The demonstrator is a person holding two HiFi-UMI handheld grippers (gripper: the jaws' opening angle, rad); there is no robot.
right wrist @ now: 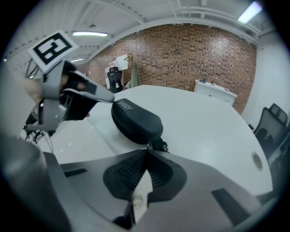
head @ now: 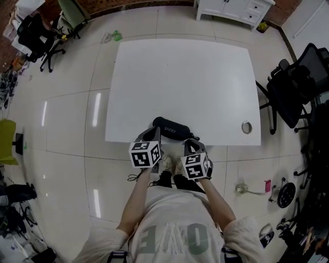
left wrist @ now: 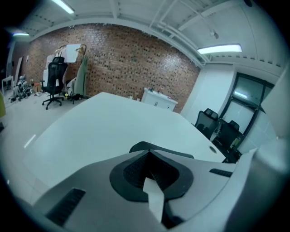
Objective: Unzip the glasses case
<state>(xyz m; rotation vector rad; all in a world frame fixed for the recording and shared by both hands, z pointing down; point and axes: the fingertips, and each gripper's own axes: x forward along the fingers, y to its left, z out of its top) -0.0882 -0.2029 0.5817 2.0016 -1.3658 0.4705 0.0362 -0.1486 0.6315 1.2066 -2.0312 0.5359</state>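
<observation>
One black glasses case (head: 172, 128) on the table (head: 180, 77) reads "SHERY".

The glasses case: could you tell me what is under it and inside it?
The glasses case lies on the white table. It looks closed, so its inside is hidden.

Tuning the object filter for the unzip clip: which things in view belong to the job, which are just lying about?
Job: black oval zipped glasses case; its zip pull, pinched by right tool; left tool at the case's end; white table.
Lying about: black office chairs; white cabinet; green object on floor; round metal grommet in tabletop.
</observation>
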